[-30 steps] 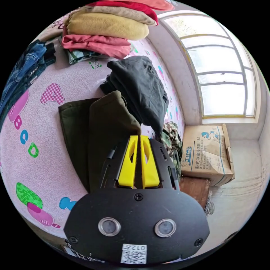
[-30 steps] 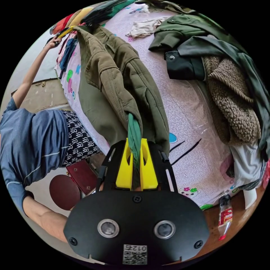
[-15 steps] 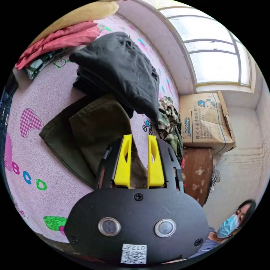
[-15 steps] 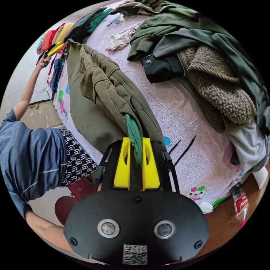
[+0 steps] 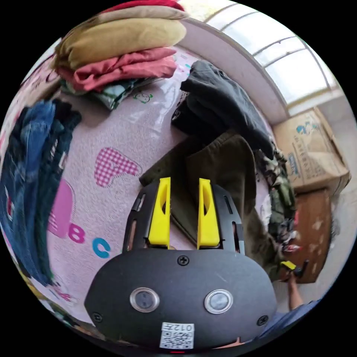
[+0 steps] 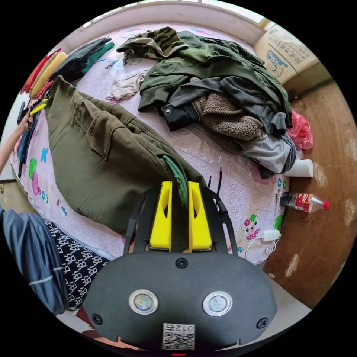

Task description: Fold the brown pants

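The bed [image 6: 238,193], covered in a pink sheet printed with letters and cartoon animals, took up most of both views. Across it in the right gripper view lay the brown pants [image 6: 96,163], spread long and mostly flat, one end near the far stack of clothes and the other end running to the near edge of the bed. In the left gripper view the pants [image 5: 223,167] showed as a folded end lying on the sheet, partly under a dark garment [image 5: 223,100].

Beyond the pants in the right gripper view sat a heap of clothes [image 6: 223,96]: green jackets, a camouflage piece and a brown fleece. In the left gripper view a stack of folded clothes [image 5: 122,48] in tan, red and pink stood at the far side, and jeans [image 5: 29,163] lay along the edge of the bed. A cardboard box [image 5: 316,148] stood by the wall under the window.

The right gripper [image 6: 180,186] had its yellow jaws close together, clamped on the green-lined waistband end of the pants. The left gripper [image 5: 184,186] held its jaws apart over the pants' end with nothing between them. A plastic bottle [image 6: 305,202] and a white cup [image 6: 301,169] lay on the brown floor beside the bed.
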Demonstrator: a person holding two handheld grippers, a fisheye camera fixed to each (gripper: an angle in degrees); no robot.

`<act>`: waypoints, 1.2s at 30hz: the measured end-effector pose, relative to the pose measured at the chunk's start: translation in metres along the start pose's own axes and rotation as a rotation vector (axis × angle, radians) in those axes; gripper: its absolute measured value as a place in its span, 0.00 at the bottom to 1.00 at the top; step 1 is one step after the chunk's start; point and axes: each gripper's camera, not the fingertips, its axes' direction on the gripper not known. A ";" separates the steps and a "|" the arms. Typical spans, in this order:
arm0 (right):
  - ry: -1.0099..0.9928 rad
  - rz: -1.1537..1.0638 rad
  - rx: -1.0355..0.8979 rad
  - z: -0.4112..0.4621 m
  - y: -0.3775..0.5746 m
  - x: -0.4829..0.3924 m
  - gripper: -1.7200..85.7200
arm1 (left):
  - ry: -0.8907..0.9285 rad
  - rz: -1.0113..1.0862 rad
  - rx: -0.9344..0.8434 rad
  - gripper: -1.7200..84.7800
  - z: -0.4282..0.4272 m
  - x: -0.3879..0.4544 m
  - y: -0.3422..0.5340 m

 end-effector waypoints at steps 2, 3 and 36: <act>-0.021 0.009 0.025 -0.012 0.009 -0.002 0.10 | -0.122 0.237 0.013 0.14 0.008 0.029 -0.014; -0.064 0.042 0.041 -0.019 0.014 0.004 0.09 | -0.171 0.370 0.025 0.14 0.014 0.045 -0.021; -0.153 -0.014 0.048 -0.090 0.035 -0.113 0.02 | -0.166 0.499 -0.123 0.02 0.131 0.119 -0.058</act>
